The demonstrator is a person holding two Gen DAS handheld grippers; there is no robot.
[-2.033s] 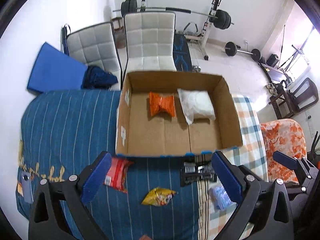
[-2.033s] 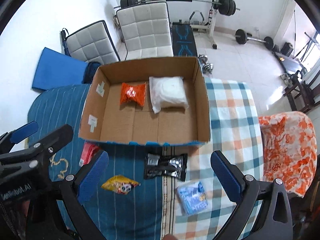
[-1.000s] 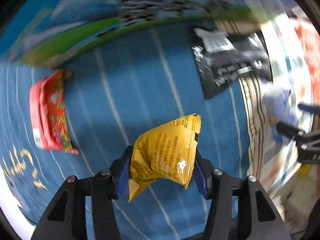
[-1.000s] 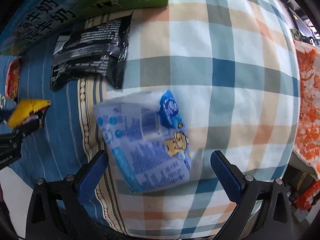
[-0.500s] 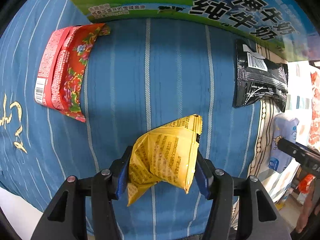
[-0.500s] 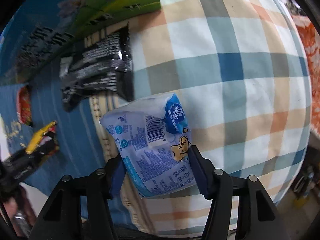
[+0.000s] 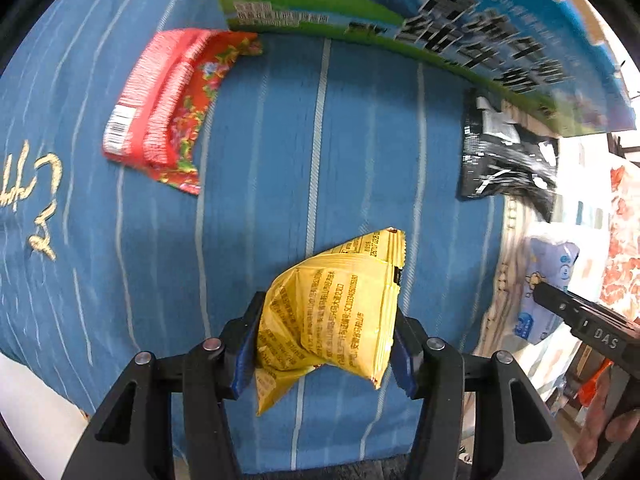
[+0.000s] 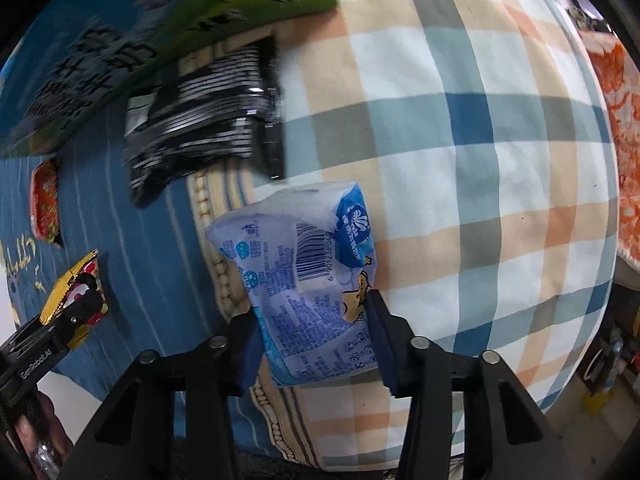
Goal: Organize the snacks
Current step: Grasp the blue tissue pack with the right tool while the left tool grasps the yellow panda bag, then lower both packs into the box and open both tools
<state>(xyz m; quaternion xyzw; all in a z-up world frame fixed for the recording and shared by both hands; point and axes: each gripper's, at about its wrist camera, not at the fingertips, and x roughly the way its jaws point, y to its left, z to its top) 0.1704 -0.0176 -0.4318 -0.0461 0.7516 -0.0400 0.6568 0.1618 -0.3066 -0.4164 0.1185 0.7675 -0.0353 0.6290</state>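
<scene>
My left gripper (image 7: 324,340) is shut on a yellow snack packet (image 7: 332,308), held above the blue striped cloth. My right gripper (image 8: 312,336) is shut on a pale blue and white packet (image 8: 308,280), lifted over the seam between the blue cloth and the checked cloth. A red flowered packet (image 7: 168,104) lies at upper left, and a black packet (image 7: 504,156) lies at right, both against the printed side of the cardboard box (image 7: 400,12). The black packet (image 8: 204,120) also shows in the right wrist view, below the box (image 8: 160,32).
The blue striped cloth (image 7: 260,160) covers the left part of the surface, the checked cloth (image 8: 460,140) the right. An orange flowered fabric (image 8: 620,140) lies at far right. The other gripper and a hand appear at each view's edge.
Both grippers have risen slightly and tilted with their packets since half a second ago. Two seconds ago both stood open above the box; each then closed on its packet.
</scene>
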